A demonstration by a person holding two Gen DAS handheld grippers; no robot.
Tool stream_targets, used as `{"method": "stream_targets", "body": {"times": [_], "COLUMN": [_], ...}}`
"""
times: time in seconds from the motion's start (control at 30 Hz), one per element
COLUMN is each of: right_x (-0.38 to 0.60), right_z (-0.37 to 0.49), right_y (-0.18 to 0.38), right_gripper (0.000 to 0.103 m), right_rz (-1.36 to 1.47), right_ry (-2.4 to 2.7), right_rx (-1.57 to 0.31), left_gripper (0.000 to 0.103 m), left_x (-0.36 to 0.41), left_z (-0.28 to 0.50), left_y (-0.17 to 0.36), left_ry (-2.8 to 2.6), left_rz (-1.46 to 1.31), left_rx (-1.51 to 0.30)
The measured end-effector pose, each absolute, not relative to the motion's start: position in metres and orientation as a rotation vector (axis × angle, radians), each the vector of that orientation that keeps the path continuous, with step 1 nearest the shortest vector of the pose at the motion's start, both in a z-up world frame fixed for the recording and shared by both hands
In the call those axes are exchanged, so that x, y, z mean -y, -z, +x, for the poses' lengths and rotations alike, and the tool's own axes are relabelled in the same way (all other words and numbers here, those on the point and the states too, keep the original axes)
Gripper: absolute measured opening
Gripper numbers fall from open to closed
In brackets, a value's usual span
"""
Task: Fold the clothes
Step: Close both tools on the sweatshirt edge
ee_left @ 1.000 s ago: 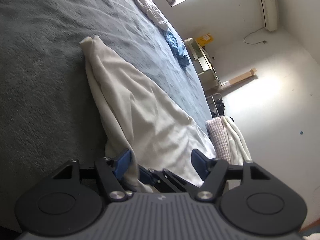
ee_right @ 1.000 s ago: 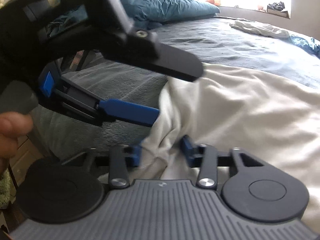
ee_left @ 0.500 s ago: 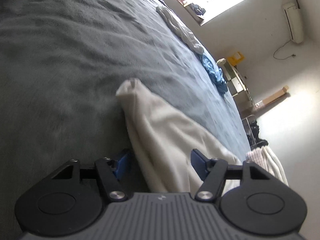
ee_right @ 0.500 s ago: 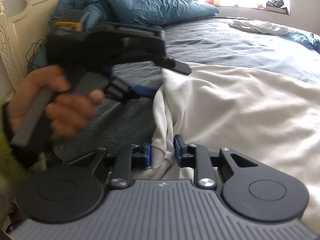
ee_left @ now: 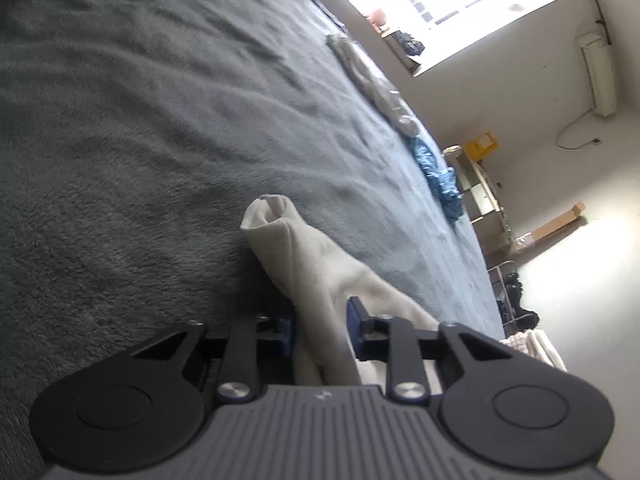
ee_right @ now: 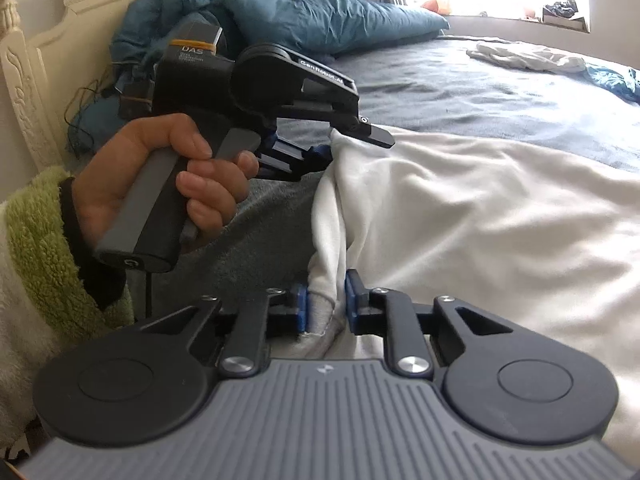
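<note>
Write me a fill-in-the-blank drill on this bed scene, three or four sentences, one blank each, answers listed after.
1. The cream-white cotton garment lies on a fuzzy ______ blanket.
2. The left gripper and the right gripper are each closing with a fold of the ______ between their blue fingers.
3. The hand on the left gripper's handle comes out of a fluffy ______ sleeve.
4. The crumpled blue cloth lies near the bed's far ______.

Missing words: grey; garment; green; edge

Beyond the cream garment (ee_left: 320, 264) the grey blanket (ee_left: 152, 128) lies open up to the white clothes (ee_left: 372, 80).
</note>
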State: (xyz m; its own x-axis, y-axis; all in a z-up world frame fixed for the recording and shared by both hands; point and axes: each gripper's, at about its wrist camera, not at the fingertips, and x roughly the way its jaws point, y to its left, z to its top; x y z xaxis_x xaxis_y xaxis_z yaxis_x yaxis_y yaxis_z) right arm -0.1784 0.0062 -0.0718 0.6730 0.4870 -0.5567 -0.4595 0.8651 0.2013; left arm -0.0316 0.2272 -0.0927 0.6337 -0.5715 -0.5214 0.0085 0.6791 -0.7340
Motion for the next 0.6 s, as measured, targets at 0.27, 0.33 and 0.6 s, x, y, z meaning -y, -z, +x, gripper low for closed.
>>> {"method": "stream_targets", "body": {"times": [0.27, 0.33, 0.6], "right_x": [0.026, 0.037, 0.089], "right_z": [-0.190, -0.193, -0.207], "right_y": [0.053, 0.048, 0.036], "right_gripper": [0.014, 0.014, 0.013], "right_rz": [0.179, 0.207, 0.316], "right_ry": [-0.543, -0.542, -0.507], "right_rx": [-0.581, -0.565, -0.491], "left_gripper": [0.018, 0.017, 0.016], "left_x": [-0.199, -0.188, -0.123], "left_z": [-0.044, -0.046, -0.046], "left_y": [0.049, 0.037, 0.000], "left_ry": [0.429, 0.449, 0.505], "left_rz": [-0.712, -0.700, -0.627], "left_rx": [-0.744, -0.724, -0.696]}}
